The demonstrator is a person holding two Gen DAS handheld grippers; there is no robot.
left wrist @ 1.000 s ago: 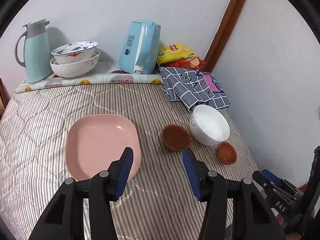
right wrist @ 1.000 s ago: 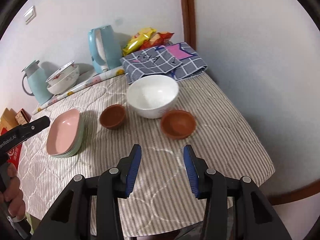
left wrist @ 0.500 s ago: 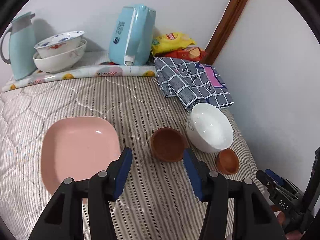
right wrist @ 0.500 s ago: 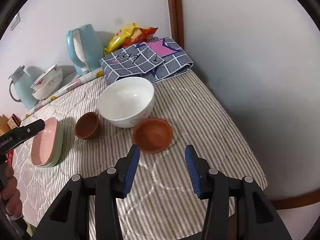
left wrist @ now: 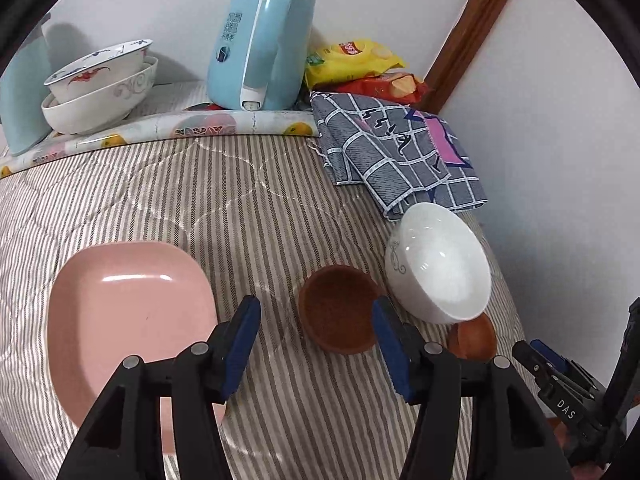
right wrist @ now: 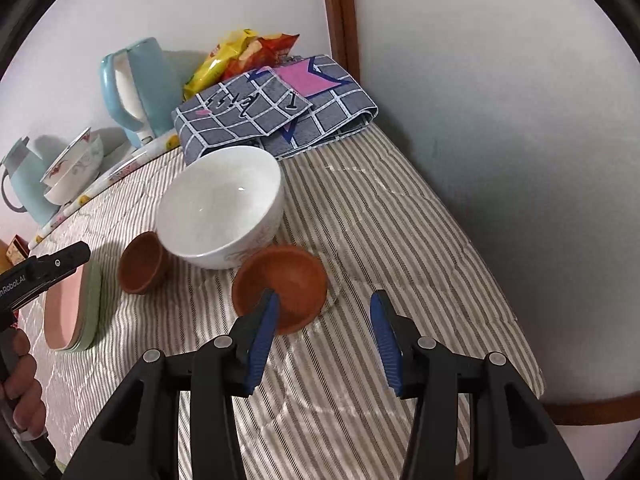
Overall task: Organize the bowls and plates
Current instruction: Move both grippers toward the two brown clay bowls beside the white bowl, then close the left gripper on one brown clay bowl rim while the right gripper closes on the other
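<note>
left claw (left wrist: 316, 340): jaws just been widening, nothing gripped; dark brown bowl (left wrist: 338, 308) sits right ahead, between its tips
right claw (right wrist: 322, 334): gaping, empty; orange-brown bowl (right wrist: 280, 286) just ahead-left
handling: probably light, stiff, chippable; pinch the rim

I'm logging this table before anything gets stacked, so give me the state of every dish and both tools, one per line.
Left tool: open, empty, jaws have just been opening.
Right tool: open, empty.
White bowl: upright, empty.
Darker brown bowl: upright, empty.
Lighter brown bowl: upright, empty.
Pink plate: empty, stacked on a green plate.
Patterned bowls: nested.
</note>
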